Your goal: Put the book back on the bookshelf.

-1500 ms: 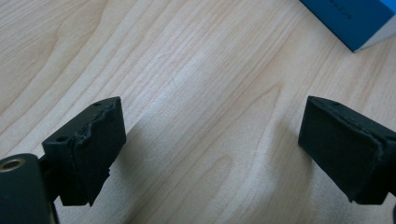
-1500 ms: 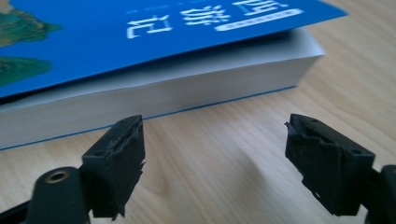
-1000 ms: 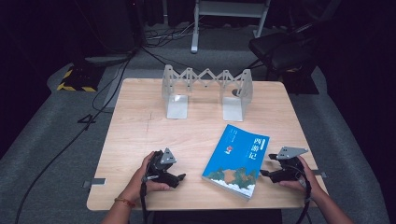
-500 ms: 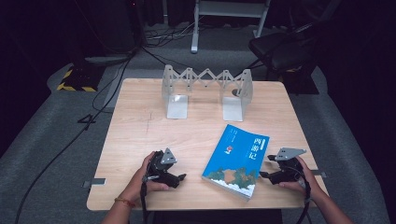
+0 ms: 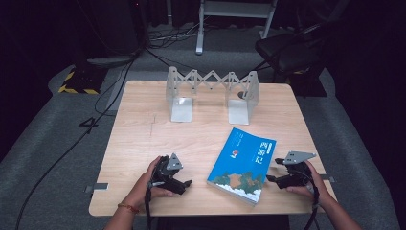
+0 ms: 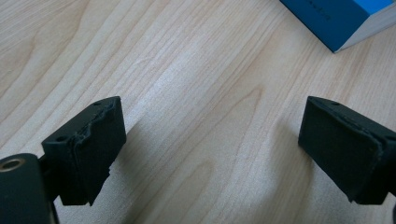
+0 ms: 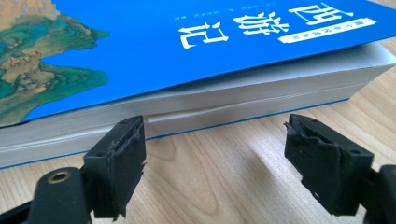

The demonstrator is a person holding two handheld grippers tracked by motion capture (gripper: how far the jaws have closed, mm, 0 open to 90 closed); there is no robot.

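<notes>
A blue paperback book point(image 5: 243, 164) with white characters on its cover lies flat near the table's front right. My right gripper point(image 5: 271, 178) rests on the table just right of it, open, jaws facing the book's page edge point(image 7: 224, 105) from a short gap. My left gripper point(image 5: 187, 183) lies on the table left of the book, open with bare wood between its jaws; a corner of the book point(image 6: 343, 21) is visible beyond them.
A grey metal expanding book rack point(image 5: 212, 93) stands upright at the back middle of the wooden table point(image 5: 143, 134). Cables and a yellow-black striped block point(image 5: 76, 81) lie on the floor beyond the table. A dark chair point(image 5: 292, 52) stands at the back right.
</notes>
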